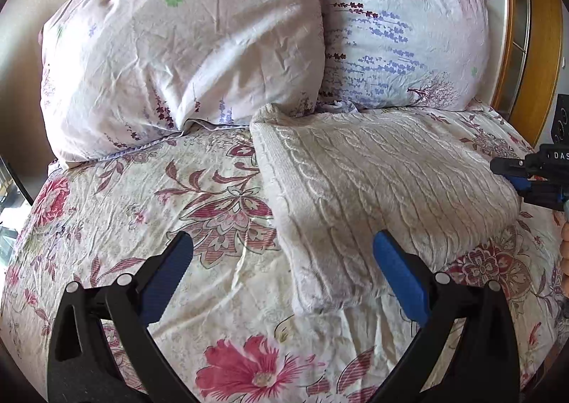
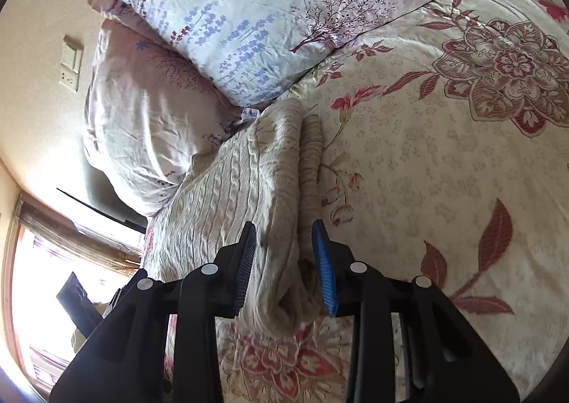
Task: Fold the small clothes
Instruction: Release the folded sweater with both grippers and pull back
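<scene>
A cream cable-knit sweater [image 1: 373,182] lies folded on the floral bedspread [image 1: 142,211], just below the pillows. My left gripper [image 1: 284,246] is open wide above the bed. Its right finger [image 1: 394,260] hovers over the sweater's near corner, and its left finger is over bare bedspread. The right gripper [image 1: 506,171] comes in at the sweater's right edge. In the right wrist view the sweater [image 2: 249,182] runs away from me. The right gripper [image 2: 284,243] straddles its rolled side edge, and the pads stand slightly off the knit, so it is open.
Two floral pillows [image 1: 185,58] [image 1: 402,33] lean against the head of the bed. A wooden headboard [image 1: 540,47] is at the right. A wall switch [image 2: 71,65] and a bright window [image 2: 42,278] are beside the bed. A hand [image 1: 565,243] shows at the right edge.
</scene>
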The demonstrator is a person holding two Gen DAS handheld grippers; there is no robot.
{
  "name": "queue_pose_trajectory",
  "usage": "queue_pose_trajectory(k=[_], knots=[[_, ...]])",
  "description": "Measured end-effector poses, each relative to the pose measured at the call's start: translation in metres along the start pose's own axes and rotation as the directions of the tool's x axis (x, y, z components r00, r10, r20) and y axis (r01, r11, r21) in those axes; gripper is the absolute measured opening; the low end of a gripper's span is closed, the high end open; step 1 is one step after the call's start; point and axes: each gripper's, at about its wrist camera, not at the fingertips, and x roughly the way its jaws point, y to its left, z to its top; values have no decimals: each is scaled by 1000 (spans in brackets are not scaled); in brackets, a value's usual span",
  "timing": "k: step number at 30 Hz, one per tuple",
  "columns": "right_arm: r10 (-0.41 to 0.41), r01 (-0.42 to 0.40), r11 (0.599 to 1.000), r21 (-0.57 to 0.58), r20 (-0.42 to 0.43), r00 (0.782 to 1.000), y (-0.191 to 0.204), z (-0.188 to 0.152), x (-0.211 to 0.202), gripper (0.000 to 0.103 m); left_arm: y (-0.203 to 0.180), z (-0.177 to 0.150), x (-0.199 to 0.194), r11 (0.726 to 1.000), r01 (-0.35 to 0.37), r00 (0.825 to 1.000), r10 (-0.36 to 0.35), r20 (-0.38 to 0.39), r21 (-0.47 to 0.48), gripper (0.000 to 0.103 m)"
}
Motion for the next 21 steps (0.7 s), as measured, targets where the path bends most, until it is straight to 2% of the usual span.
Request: queue_pose_trajectory(k=[4, 7, 10, 13, 14, 15, 16, 18, 19, 21], knots=[[7, -8, 1000, -14, -39, 999, 0, -19, 3, 35, 8, -16, -11, 1000, 9, 1000, -9, -4, -6, 101], [-116, 114, 992, -51, -29, 993, 1, -27, 12, 34, 7, -25, -12, 1000, -14, 1000, 14, -12, 11, 101], [-138, 138, 990, -41, -11, 990, 0, -27, 17, 34, 7, -30, -8, 998, -54, 998, 54, -26, 15, 101], [-233, 236, 964, -122, 37, 972, 17, -32, 14, 39, 8, -33, -6, 999, -51, 998, 51, -43, -6, 101], [-250, 257, 955, -147, 67, 966, 24, -35, 9, 42, 8, -34, -6, 998, -55, 998, 54, -43, -10, 101], [-273, 286, 943, -168, 97, 957, 29, -38, 5, 56, 7, -35, -7, 998, -55, 998, 54, -44, -13, 101], [-298, 318, 930, -185, 127, 946, 33, -42, 0, 77, 5, -35, -6, 998, -56, 997, 55, -51, -16, 101], [-312, 347, 913, -215, 180, 933, 42, -50, -9, 96, 0, -38, -4, 998, -68, 995, 66, -74, -14, 101], [-324, 365, 902, -232, 197, 925, 46, -55, -12, 98, -4, -40, -2, 997, -76, 994, 75, -80, -3, 101], [-385, 435, 862, -261, 222, 896, 52, -64, -13, 100, -12, -42, 2, 995, -101, 991, 103, -89, 24, 101]])
